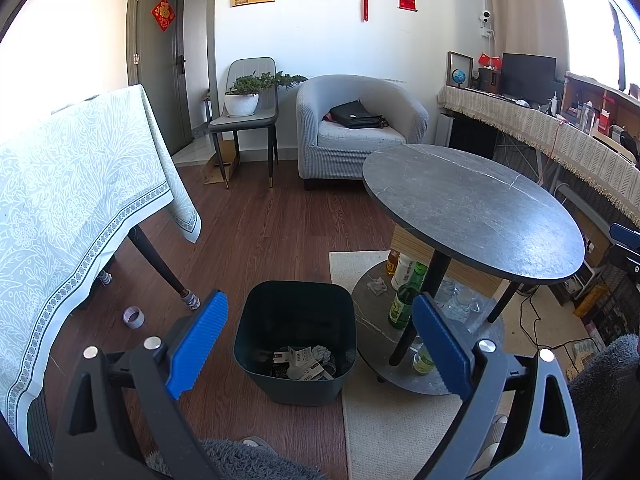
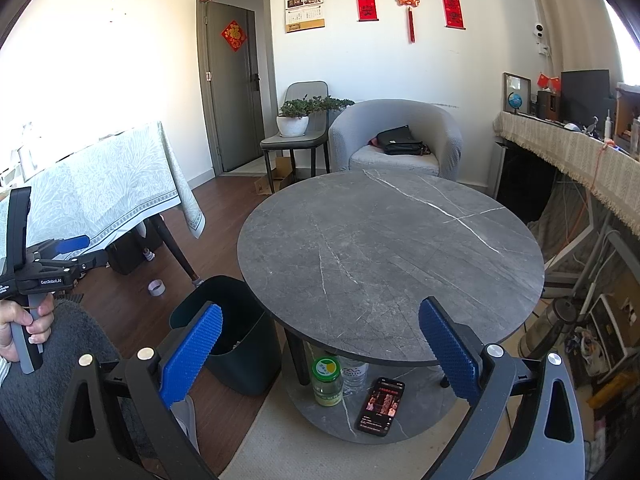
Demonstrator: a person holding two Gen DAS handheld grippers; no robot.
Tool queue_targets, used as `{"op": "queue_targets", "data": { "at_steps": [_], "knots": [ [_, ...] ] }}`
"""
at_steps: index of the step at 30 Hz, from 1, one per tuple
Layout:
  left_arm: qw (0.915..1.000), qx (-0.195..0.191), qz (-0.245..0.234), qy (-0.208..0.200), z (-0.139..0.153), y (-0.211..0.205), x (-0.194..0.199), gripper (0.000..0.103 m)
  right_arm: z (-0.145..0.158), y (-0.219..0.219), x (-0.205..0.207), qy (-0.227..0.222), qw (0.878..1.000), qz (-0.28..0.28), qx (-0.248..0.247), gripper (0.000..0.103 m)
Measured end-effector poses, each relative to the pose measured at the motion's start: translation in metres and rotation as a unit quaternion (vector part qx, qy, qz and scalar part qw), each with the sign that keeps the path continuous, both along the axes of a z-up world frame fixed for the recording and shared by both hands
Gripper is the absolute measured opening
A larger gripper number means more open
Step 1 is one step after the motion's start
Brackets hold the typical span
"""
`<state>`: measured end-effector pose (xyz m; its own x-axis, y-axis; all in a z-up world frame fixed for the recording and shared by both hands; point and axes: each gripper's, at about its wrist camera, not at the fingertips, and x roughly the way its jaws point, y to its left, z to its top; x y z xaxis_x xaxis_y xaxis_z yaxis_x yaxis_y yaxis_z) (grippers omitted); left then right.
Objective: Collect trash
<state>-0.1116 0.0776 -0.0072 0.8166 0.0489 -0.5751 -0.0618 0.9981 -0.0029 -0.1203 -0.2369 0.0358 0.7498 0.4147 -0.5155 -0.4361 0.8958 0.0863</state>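
Note:
A dark green trash bin [image 1: 296,336] stands on the wood floor left of the round grey table [image 1: 472,208]. Crumpled paper and wrappers [image 1: 306,362] lie in its bottom. My left gripper [image 1: 316,332] is open and empty, held above and in front of the bin. A crumpled white scrap [image 1: 377,285] lies on the table's lower shelf. My right gripper [image 2: 320,344] is open and empty over the table's near edge [image 2: 392,356]; the bin [image 2: 236,340] is at its left. The left gripper [image 2: 72,245] also shows at the far left of the right wrist view.
Green glass bottles [image 1: 404,304] and plastic bottles stand on the lower shelf; a jar [image 2: 328,380] and phone [image 2: 380,400] lie there too. A tape roll [image 1: 133,315] lies on the floor. A clothed table [image 1: 72,208] is left, an armchair [image 1: 360,128] behind, a rug [image 1: 392,420] beneath.

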Motion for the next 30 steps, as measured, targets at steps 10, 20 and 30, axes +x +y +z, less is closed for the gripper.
{"op": "queue_targets", "data": {
  "at_steps": [10, 20, 30],
  "knots": [
    [1.0, 0.0, 0.0, 0.0, 0.0003, 0.0003, 0.0002, 0.095, 0.0003, 0.0011, -0.0003, 0.0, 1.0, 0.0, 0.0, 0.1],
    [1.0, 0.0, 0.0, 0.0, 0.0005, 0.0002, 0.0002, 0.095, 0.0003, 0.0015, -0.0008, 0.0, 1.0, 0.0, 0.0, 0.1],
    [1.0, 0.0, 0.0, 0.0, 0.0008, -0.0003, 0.0002, 0.095, 0.0003, 0.002, -0.0011, 0.0, 1.0, -0.001, -0.001, 0.1]
  ]
}}
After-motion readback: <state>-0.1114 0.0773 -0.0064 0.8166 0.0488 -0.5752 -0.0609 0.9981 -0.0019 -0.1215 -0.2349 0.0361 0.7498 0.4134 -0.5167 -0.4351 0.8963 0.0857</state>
